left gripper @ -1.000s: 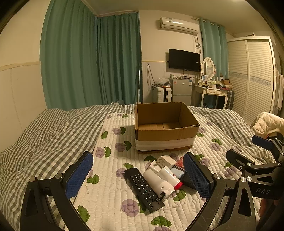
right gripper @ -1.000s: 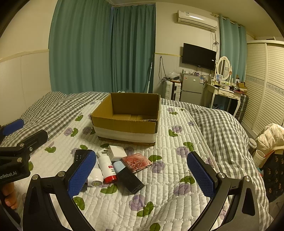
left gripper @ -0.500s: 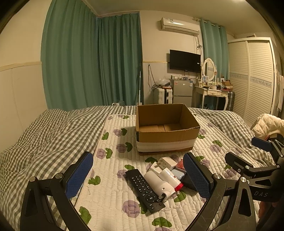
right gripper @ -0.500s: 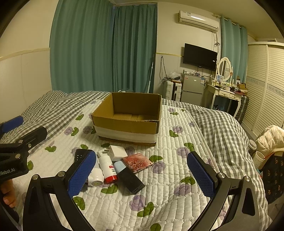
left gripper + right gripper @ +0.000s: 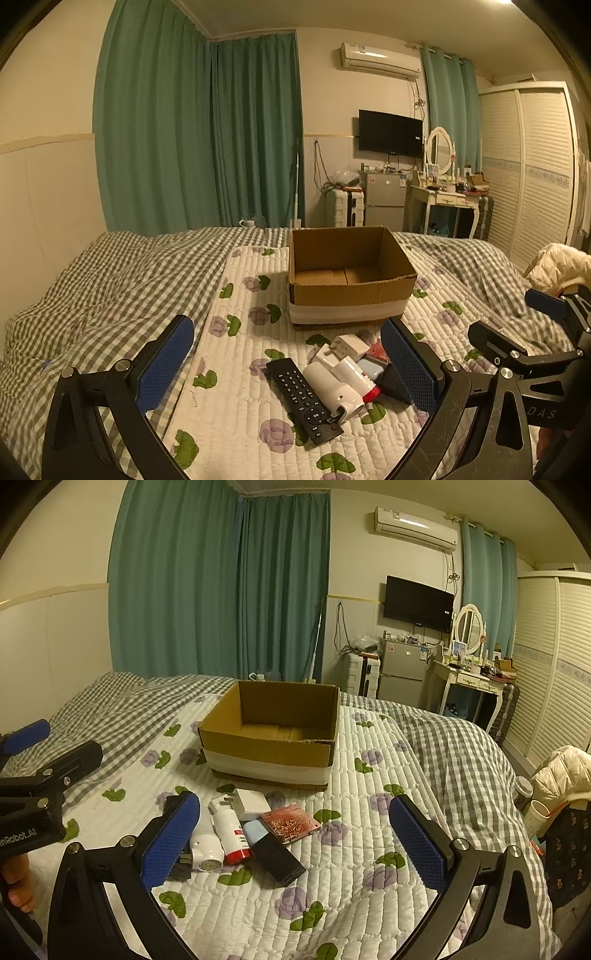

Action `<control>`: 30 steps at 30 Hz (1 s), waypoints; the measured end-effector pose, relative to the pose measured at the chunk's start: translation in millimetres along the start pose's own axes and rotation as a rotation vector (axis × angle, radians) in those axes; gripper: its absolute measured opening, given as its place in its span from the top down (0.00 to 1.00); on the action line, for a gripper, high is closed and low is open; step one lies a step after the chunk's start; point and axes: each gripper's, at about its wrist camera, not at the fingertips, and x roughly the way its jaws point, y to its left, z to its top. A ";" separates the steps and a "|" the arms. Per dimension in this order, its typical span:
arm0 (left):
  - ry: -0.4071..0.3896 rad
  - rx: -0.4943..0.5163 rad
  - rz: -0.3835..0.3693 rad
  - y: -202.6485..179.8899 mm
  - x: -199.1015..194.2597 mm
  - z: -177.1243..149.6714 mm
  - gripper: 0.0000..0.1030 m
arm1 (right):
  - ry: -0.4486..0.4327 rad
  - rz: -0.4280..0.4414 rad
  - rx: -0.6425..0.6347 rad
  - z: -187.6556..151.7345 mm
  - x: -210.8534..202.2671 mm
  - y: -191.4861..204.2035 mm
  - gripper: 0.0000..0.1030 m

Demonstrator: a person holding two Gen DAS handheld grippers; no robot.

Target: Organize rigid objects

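Observation:
An open, empty cardboard box stands on the quilted bed. In front of it lies a pile: a black remote, a white bottle with a red end, a white device, a white plug adapter, a red flat box and a black block. My left gripper is open and empty, held over the pile. My right gripper is open and empty, above the pile's right side.
A flowered quilt covers the bed's middle, with a grey checked duvet around it. A cream jacket lies at the bed's right edge. A wardrobe, dressing table, small fridge and green curtains stand behind.
Both cameras have shifted very slightly; the box and pile sit a little differently in frame. Both grippers stay open and nothing on the bed has moved.

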 end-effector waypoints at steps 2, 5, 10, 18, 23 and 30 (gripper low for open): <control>-0.003 -0.006 0.001 0.8 -1.9 2.9 0.00 | -0.003 0.000 -0.003 3.2 -3.7 0.3 0.00; 0.016 0.001 0.011 0.9 3.7 6.0 0.00 | 0.000 -0.014 -0.019 9.2 -5.3 1.0 0.00; 0.136 0.025 0.021 -3.2 38.5 -9.6 0.00 | 0.060 0.008 -0.056 15.0 12.4 -0.4 0.00; 0.424 0.036 0.109 -7.6 117.7 -66.6 0.12 | 0.209 0.042 -0.166 10.5 71.4 -2.9 0.00; 0.552 0.026 0.133 -5.1 150.5 -90.3 0.15 | 0.249 0.067 -0.168 -5.2 95.0 -4.4 0.00; 0.652 0.012 0.103 -17.1 184.4 -103.3 0.20 | 0.319 0.110 -0.109 -18.4 120.0 -18.1 0.00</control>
